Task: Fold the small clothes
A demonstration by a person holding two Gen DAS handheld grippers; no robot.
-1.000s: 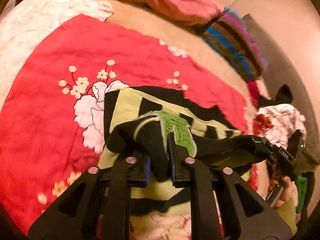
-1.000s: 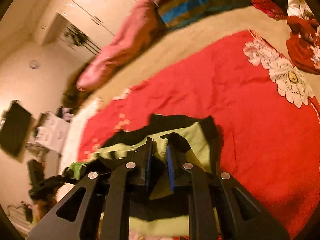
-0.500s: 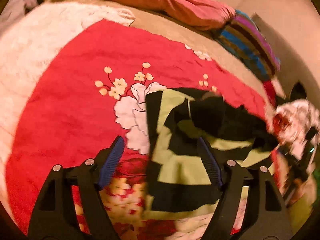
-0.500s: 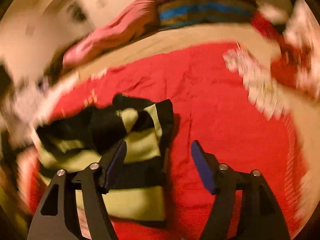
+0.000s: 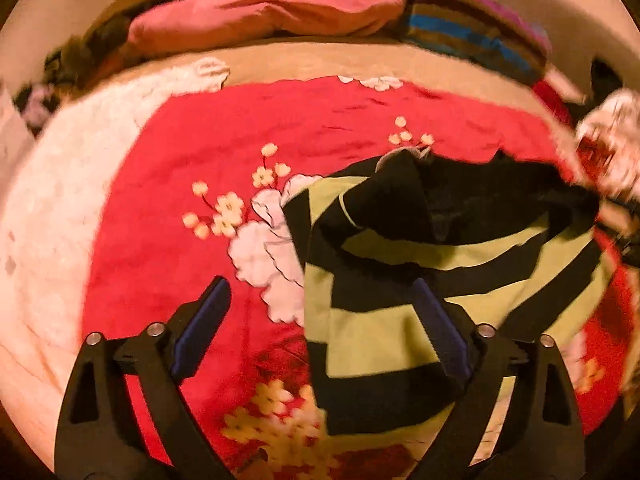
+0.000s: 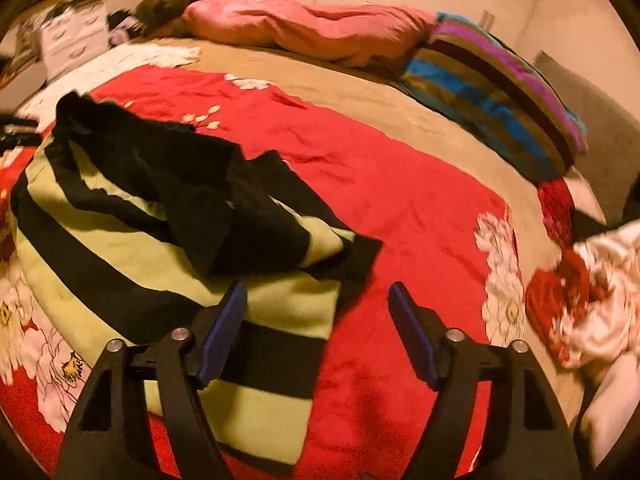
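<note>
A small black-and-lime striped sweater (image 5: 420, 280) (image 6: 132, 248) lies on the red floral blanket (image 5: 192, 184) (image 6: 400, 200), its black sleeves folded in over the body. My left gripper (image 5: 320, 300) hangs open over the sweater's left edge, nothing between its blue pads. My right gripper (image 6: 318, 312) is open as well, above the sweater's right hem corner and the bare blanket, holding nothing.
A pink pillow (image 5: 280, 4) (image 6: 312, 32) and a striped pillow (image 5: 472, 28) (image 6: 500, 96) lie at the head of the bed. A pile of red and white clothes (image 6: 592, 300) (image 5: 608, 136) sits at the right. A white blanket part (image 5: 60, 184) is at the left.
Both grippers were shut on the sweater's folded part one second ago. They have since let go, opened wide and drawn back; the sweater now lies loose on the blanket.
</note>
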